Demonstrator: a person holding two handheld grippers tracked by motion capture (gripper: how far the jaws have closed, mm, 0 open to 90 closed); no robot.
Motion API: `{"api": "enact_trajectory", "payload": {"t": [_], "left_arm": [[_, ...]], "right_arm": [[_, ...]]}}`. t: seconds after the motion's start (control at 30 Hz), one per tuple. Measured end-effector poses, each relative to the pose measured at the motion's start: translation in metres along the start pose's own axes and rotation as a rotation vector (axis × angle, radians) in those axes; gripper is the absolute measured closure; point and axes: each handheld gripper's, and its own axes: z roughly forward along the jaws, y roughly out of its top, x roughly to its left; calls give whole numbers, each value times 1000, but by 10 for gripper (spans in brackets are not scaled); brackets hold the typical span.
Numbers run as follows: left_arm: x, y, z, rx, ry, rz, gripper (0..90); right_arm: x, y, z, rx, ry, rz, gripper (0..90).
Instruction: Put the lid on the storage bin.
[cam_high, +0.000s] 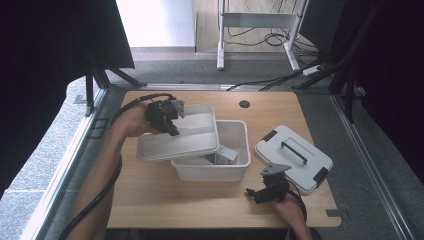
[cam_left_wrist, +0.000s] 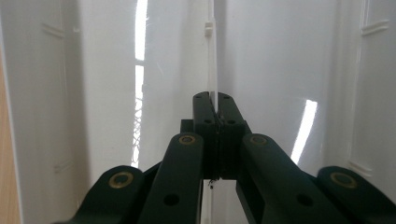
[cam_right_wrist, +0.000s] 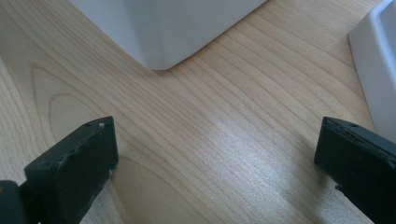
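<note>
White plastic tray (cam_high: 192, 137) held up, tilted, over open white box (cam_high: 235, 167) on wood surface (cam_high: 165, 195). Left hand-held gripper (cam_high: 170, 120) pinched tight on thin middle wall (cam_left_wrist: 211, 60). Looks light, stiff, slippery; grip may slip. Right hand-held gripper (cam_high: 257, 192) wide apart, holding nothing, near lid (cam_high: 292, 157).

From my end I see a pale wooden desk (cam_high: 150, 200) with a small round black cable hole (cam_high: 244, 104) near its far edge, standing on grey carpet floor (cam_high: 190, 70). Beyond the desk stands a white metal frame (cam_high: 220, 45), with dark cables (cam_high: 260, 37) looped on the floor between its legs and more running toward a white power strip (cam_high: 312, 70). Black curtains (cam_high: 40, 50) hang on both sides, and a pale metal rail (cam_high: 60, 170) runs along the floor to the desk's left.
</note>
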Motion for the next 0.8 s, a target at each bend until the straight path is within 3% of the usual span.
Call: {"api": "enact_trajectory", "payload": {"t": [0.27,0.47,0.63,0.8], "left_arm": [[-3,46,18,0,-5,72,891],[-6,72,36,11,0,119,892],[-7,83,52,29,5,133,892],[-7,82,66,55,-13,136,891]], "right_arm": [[0,0,0,0,0,-1,0],[0,0,0,0,0,-1,0],[0,0,0,-1,-1,-2,0],[0,0,0,-2,-1,-1,0]]}}
